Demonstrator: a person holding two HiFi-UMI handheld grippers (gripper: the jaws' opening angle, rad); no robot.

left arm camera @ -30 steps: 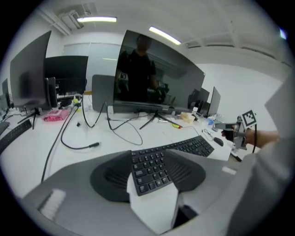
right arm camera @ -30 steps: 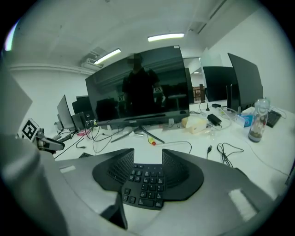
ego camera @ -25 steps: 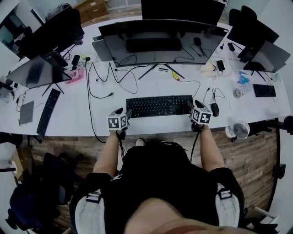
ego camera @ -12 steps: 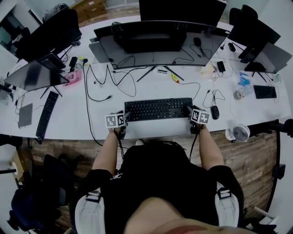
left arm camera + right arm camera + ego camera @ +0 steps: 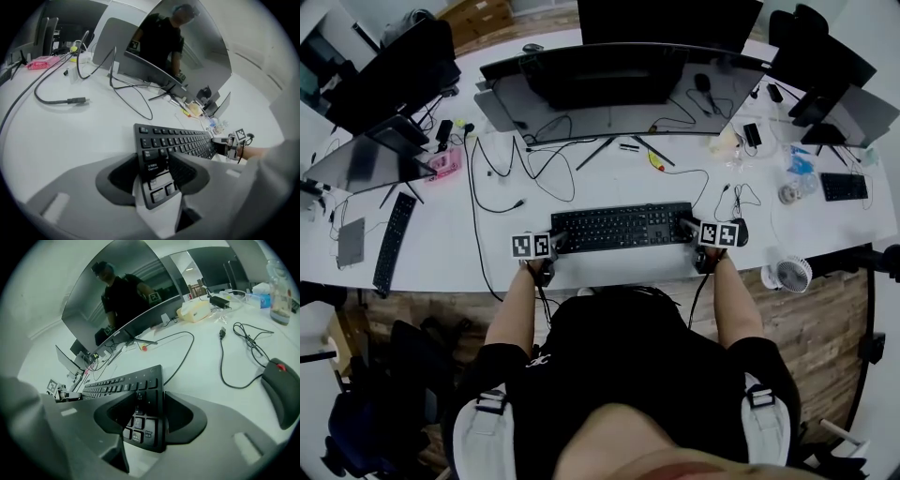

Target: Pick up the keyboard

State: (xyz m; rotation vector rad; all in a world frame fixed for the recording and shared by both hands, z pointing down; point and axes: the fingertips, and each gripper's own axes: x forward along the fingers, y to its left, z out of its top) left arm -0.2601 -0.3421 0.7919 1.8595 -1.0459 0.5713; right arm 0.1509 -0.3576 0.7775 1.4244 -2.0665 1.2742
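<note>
The black keyboard (image 5: 622,226) lies lengthwise across the white desk (image 5: 441,234) in front of the person. My left gripper (image 5: 553,242) is shut on its left end, where the jaws clamp the edge keys (image 5: 157,171). My right gripper (image 5: 689,228) is shut on the right end, with the number pad between its jaws (image 5: 147,413). Each gripper view shows the keyboard (image 5: 183,143) (image 5: 122,385) running off towards the other gripper (image 5: 229,143) (image 5: 61,390). I cannot tell whether the keyboard is clear of the desk.
A black mouse (image 5: 739,232) (image 5: 281,390) sits just right of my right gripper, its cable (image 5: 234,357) looping behind. A wide curved monitor (image 5: 619,84) stands behind the keyboard, with loose cables (image 5: 534,159) under it. A second keyboard (image 5: 392,242) lies far left, a small fan (image 5: 787,272) at the right edge.
The keyboard and both grippers have shifted a little towards the desk's front edge. The right gripper's marker cube now sits closer to the mouse.
</note>
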